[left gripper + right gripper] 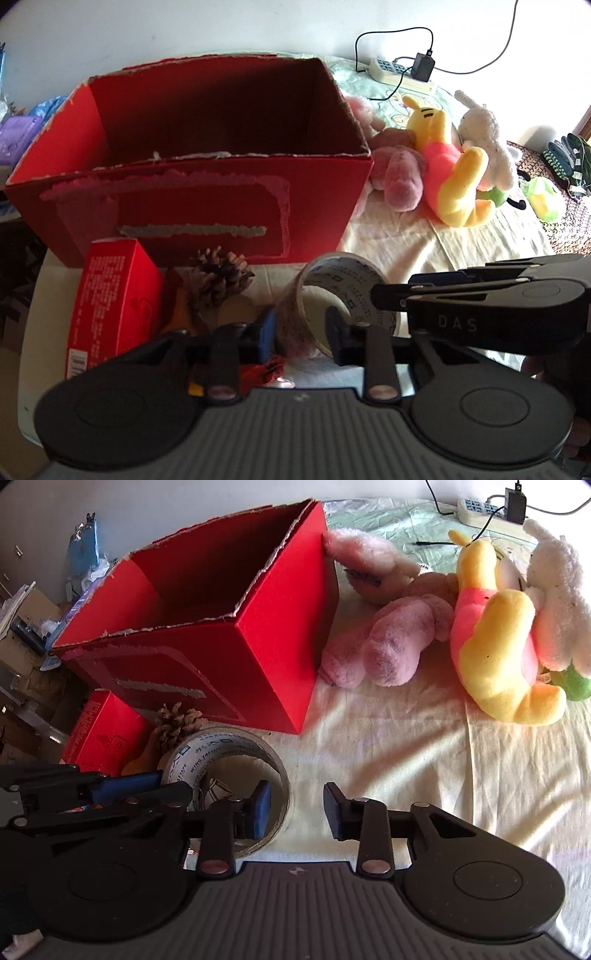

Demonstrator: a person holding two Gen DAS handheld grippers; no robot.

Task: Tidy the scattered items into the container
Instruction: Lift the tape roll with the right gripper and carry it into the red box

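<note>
A roll of printed packing tape (347, 273) (221, 746) stands tilted on the cream cloth in front of the big open red cardboard box (207, 199) (192, 657). My left gripper (301, 330) (177, 784) is shut on the roll's left wall, one pad outside and one inside the ring. My right gripper (295, 805) (391, 288) straddles the roll's right wall. Its blue pad sits inside the ring, while the other finger stands off the outside with cloth showing between, so it is open.
A small red carton (110, 295) and a pine cone (221, 277) lie left of the tape. Right of the box lie a pink plush (391, 642), a yellow bear (495, 646) and a white plush (557, 590). A power strip (399, 74) lies at the back.
</note>
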